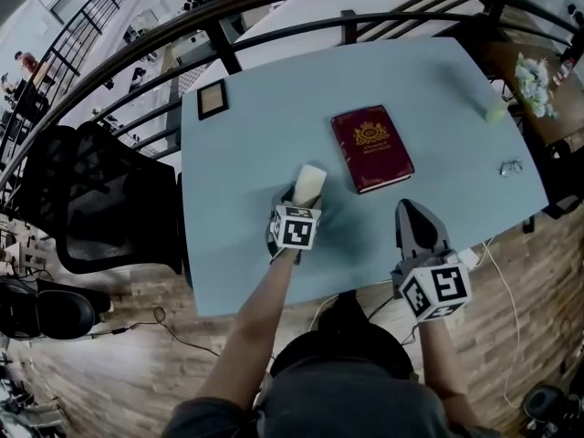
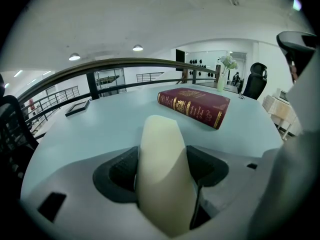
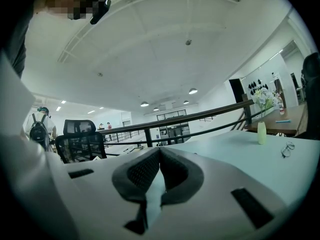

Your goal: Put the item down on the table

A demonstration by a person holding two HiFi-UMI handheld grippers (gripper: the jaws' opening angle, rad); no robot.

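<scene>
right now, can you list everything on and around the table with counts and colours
table: one, light blue, centre of the head view
book: one, dark red with gold print, flat mid-table
frame: one, dark, flat at the far left corner
vase: one, pale, far right of the table
glasses: one pair, near the right edge
chair: one, black mesh, left of the table
railing: one, dark, curving behind the table
cream item: one, cream, between the left jaws
left gripper: one, white, shut on the cream item
right gripper: one, white, shut, empty
</scene>
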